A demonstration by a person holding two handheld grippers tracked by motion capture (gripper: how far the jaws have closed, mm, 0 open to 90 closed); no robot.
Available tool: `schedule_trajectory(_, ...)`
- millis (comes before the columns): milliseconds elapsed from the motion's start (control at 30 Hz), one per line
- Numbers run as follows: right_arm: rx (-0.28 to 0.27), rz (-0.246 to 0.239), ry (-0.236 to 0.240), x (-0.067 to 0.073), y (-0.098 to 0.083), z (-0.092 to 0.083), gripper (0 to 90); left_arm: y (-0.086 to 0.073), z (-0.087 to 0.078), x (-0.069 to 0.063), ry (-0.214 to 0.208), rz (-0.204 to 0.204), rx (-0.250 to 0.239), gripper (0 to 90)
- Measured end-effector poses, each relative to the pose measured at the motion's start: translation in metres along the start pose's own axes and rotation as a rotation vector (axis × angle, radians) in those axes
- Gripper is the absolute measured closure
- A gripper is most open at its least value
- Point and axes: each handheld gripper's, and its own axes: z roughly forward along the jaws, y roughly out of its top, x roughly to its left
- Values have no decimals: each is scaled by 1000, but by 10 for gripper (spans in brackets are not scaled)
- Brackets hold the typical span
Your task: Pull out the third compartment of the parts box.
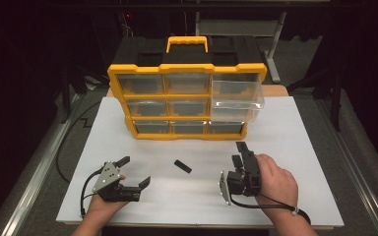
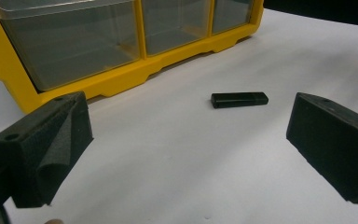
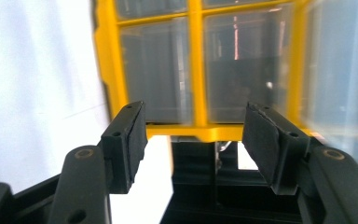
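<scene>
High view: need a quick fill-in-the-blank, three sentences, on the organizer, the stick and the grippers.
1. The organizer has a frame coloured ____.
2. The pulled-out drawer sits in the ____ row.
3. The black stick lies on the white board ____ the left gripper and right gripper.

Missing: yellow; top; between

No writing, label, brand, number or sign can be read anywhere. The yellow organiser [image 1: 187, 98] at the far edge of the white board [image 1: 285, 196] shows plain frame bars and clear, unmarked drawer fronts, and the small black stick [image 2: 239, 99] lying near the middle of the board has no legible marking.
</scene>
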Motion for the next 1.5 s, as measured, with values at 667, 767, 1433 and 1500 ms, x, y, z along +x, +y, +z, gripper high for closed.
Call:
schedule_trajectory(667, 38, -3, 136, 61, -12, 18, 401, 0, 1, 0, -2, 2, 4, 14)
schedule_trajectory(767, 42, -3, 163, 61, -17, 18, 381, 0, 2, 0, -4, 2, 6, 14)
schedule_trajectory(1433, 91, 32, 169, 54, -33, 18, 206, -1, 2, 1, 0, 3, 13, 14)
schedule_trajectory(1500, 89, 32, 169, 55, -33, 18, 195, -1, 2, 1, 0, 2, 14, 14)
